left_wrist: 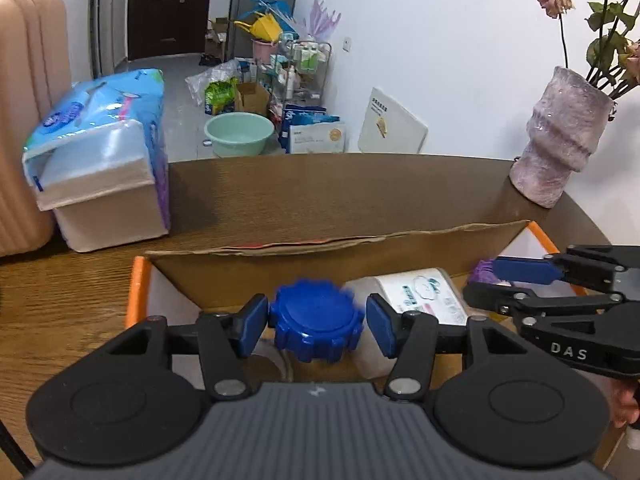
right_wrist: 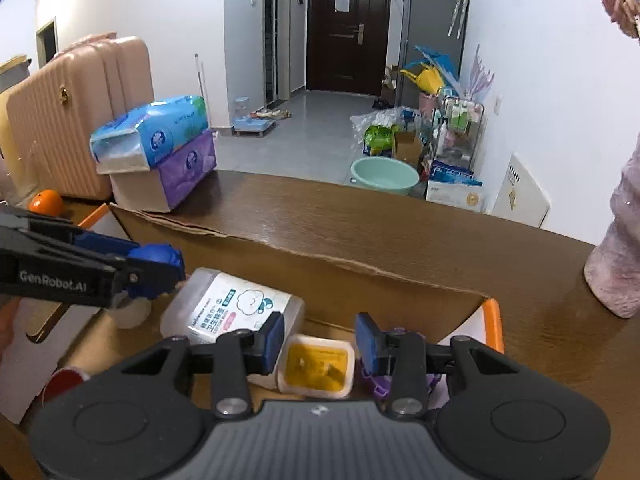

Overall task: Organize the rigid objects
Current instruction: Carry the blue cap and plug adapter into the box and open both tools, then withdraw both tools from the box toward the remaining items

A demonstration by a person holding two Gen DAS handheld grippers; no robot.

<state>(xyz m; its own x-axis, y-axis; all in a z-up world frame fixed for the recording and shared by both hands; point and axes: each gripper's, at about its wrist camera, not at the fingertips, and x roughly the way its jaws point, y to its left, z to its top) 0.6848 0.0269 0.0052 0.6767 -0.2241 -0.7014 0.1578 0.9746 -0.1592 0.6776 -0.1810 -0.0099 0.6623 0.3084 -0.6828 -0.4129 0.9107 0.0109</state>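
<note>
An open cardboard box (left_wrist: 320,244) with orange flap edges sits on the wooden table. My left gripper (left_wrist: 316,322) is open around the blue ridged cap (left_wrist: 316,324) of a clear bottle standing in the box; the left pad touches the cap, the right pad stands a little off. It also shows in the right wrist view (right_wrist: 158,266). A white cotton-swab container (right_wrist: 232,304) lies in the box. My right gripper (right_wrist: 318,342) is open over a small yellow jelly cup (right_wrist: 316,366), empty. A purple item (right_wrist: 378,384) lies under its right finger.
Stacked tissue packs (left_wrist: 104,152) stand at the table's far left beside a pink suitcase (right_wrist: 72,120). A pink vase (left_wrist: 560,144) with flowers stands at the far right. An orange (right_wrist: 46,202) lies left of the box. A red lid (right_wrist: 66,380) lies in the box's left corner.
</note>
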